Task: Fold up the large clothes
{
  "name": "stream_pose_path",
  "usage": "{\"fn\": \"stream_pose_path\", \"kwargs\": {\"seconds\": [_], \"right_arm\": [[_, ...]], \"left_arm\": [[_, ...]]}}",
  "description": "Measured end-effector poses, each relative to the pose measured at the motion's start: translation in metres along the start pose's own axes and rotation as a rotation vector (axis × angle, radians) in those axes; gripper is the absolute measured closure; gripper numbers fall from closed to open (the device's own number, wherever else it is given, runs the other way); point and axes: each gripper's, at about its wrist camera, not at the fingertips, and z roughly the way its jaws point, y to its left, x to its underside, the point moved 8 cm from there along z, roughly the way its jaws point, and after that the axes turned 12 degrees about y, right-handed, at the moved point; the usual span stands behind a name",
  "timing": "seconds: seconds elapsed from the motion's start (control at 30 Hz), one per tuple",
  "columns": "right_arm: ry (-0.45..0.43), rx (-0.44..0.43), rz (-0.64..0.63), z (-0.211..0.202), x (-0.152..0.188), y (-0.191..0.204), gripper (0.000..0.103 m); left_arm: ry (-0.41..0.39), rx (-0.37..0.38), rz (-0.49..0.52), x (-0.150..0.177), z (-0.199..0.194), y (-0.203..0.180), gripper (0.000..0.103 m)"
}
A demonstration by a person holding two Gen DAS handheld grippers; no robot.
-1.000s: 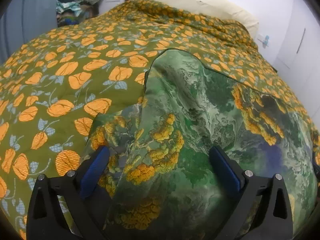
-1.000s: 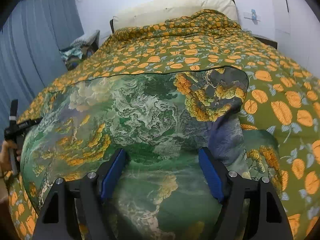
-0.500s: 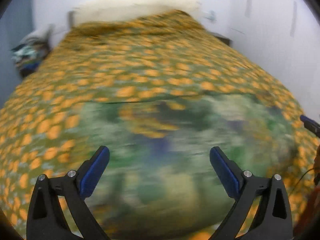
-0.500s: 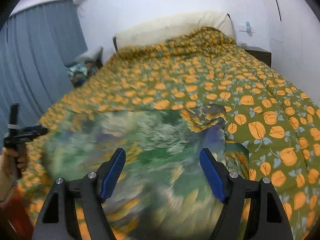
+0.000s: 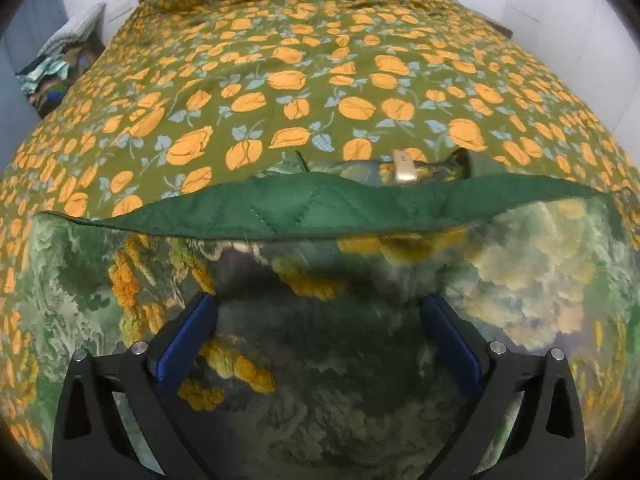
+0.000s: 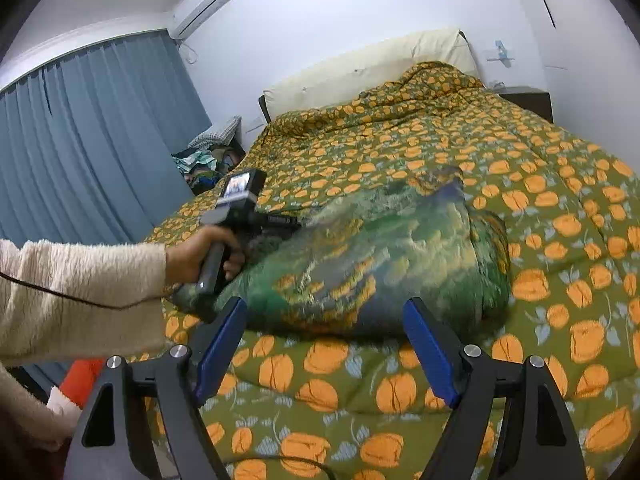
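folded garment lying on the bed, both tools apart

the green printed garment (image 6: 384, 264) is lying in a thick folded bundle on the bed (image 6: 520, 184), on the olive cover with orange flowers. in the left wrist view, its plain green quilted lining (image 5: 304, 208) is showing as a band across the far edge of the fold, and a small pale label (image 5: 404, 166) is lying just behind that band.

the right tool (image 6: 326, 342) is hovering near the front edge of the bundle, not touching it. its blue pads (image 6: 430, 352) are standing wide and are opening further, with nothing between them.

the left tool (image 5: 320, 336) is pointing down over the printed cloth. its pads (image 5: 186, 344) are standing apart, and the cloth is lying under them, not pinched. in the right wrist view, a hand (image 6: 200, 254) in a cream fuzzy sleeve (image 6: 80, 292) is holding this tool at the left side of the bundle.

a blue curtain (image 6: 92, 152) is hanging at the far left.
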Motion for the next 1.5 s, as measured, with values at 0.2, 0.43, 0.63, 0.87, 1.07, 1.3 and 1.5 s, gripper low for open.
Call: {"fn": "stream_pose_path", "kwargs": {"seconds": [0.2,0.43,0.63,0.87,1.07,1.3,1.5], "right_arm": [[-0.009,-0.020,0.030,-0.001,-0.004,-0.008,0.023],[0.031,-0.005,-0.001,0.006,0.003,0.003,0.023],[0.046,0.028,-0.008,0.007,0.009,0.006,0.023],[0.039,0.161,-0.030,0.002,0.031,0.002,0.023],[0.038,0.242,0.029,0.009,0.035,-0.020,0.023],[0.052,0.283,0.080,0.010,0.041,-0.041,0.023],[0.060,0.283,0.098,0.015,0.041,-0.049,0.023]], "left_arm": [[-0.050,0.009,0.193,0.063,-0.024,-0.024,0.002],[-0.092,-0.049,0.219,0.105,-0.041,-0.026,0.002],[-0.094,-0.050,0.214,0.141,-0.053,-0.025,0.002],[-0.049,0.076,0.164,0.210,-0.071,-0.024,0.001],[0.083,0.013,0.168,0.214,-0.005,-0.011,0.000],[-0.087,-0.046,0.132,0.211,-0.008,-0.016,0.000],[-0.140,-0.066,0.131,0.214,-0.013,-0.019,0.000]]}}
